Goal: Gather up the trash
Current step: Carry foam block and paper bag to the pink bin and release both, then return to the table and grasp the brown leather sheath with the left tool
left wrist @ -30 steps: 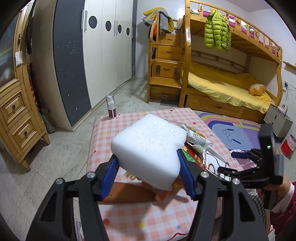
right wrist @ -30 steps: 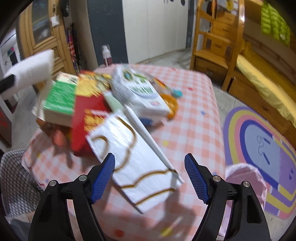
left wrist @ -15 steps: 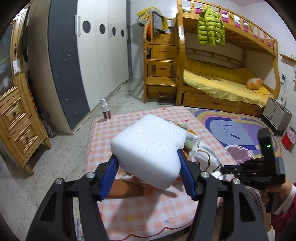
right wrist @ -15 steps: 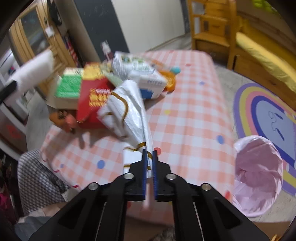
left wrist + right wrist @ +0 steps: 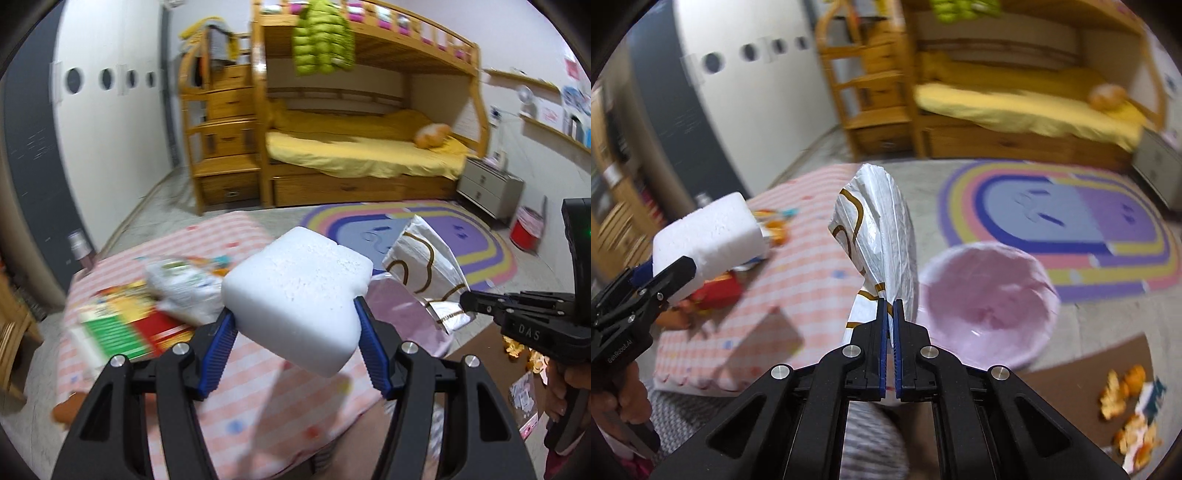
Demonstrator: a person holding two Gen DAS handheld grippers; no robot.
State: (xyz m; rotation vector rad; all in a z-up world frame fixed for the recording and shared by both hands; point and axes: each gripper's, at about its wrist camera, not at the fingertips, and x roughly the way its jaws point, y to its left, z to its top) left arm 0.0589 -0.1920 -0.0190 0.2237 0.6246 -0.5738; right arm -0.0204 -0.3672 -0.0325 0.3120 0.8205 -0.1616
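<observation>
My left gripper is shut on a white foam block and holds it in the air above the pink checked table. The block also shows in the right wrist view. My right gripper is shut on a white foil bag with gold lines, lifted clear of the table beside a bin lined with a pink bag. The foil bag and the right gripper show at the right of the left wrist view, above the pink bin.
Boxes and wrappers lie on the table's left part, a small spray can at its far corner. Orange peel and scraps lie on brown cardboard on the floor. A rainbow rug and bunk bed lie beyond.
My right gripper closed on the foil bag, lifted it off the table and carried it right, next to the pink bin. My left gripper swung right with the foam block.
</observation>
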